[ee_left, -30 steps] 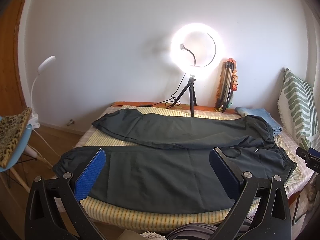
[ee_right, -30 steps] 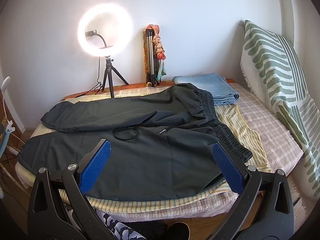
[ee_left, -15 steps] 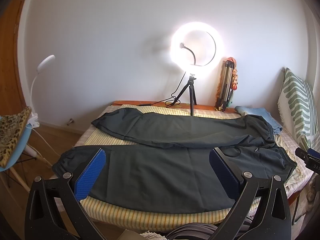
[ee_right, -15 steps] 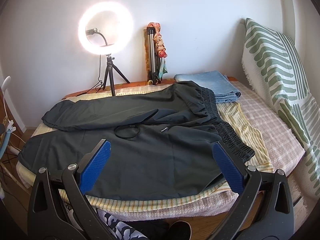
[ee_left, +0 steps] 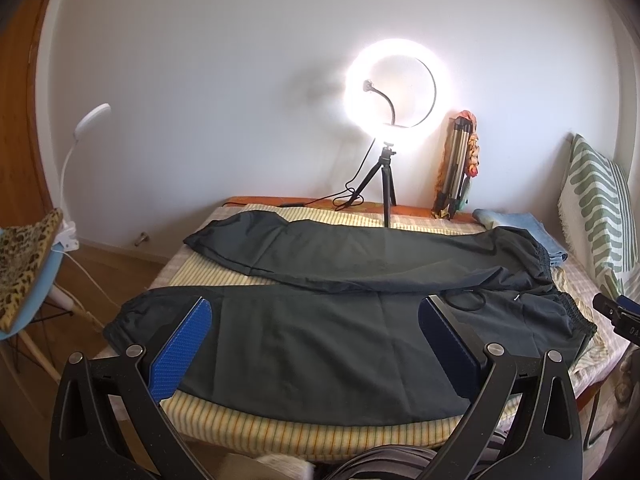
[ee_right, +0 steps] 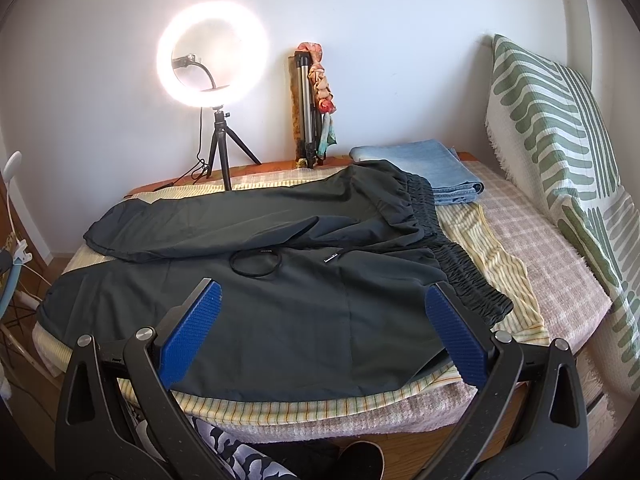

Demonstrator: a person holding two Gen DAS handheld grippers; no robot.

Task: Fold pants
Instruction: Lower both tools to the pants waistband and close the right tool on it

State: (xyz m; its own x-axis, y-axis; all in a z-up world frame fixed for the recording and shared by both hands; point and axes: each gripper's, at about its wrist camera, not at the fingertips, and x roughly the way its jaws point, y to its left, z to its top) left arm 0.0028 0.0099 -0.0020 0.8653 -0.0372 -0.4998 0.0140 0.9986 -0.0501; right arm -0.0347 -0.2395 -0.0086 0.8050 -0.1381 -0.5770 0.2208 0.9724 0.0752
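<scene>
Both jaws wide open, empty: left gripper [ee_left: 314, 350], right gripper [ee_right: 334, 334] hover near the bed [ee_right: 560, 280] edge. Pants [ee_right: 280, 312] lie flat, legs left, waistband right. I should pinch near-edge fabric cleanly, one layer-pair, then fold far.

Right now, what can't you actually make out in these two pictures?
- Pants near edge: both views, hidden behind the open left gripper and open right gripper.
- Small tag on the pants: right view, too small to read.
- Ring light centre: glare washes it out.
- Pillow: cut off by the frame edge.
</scene>
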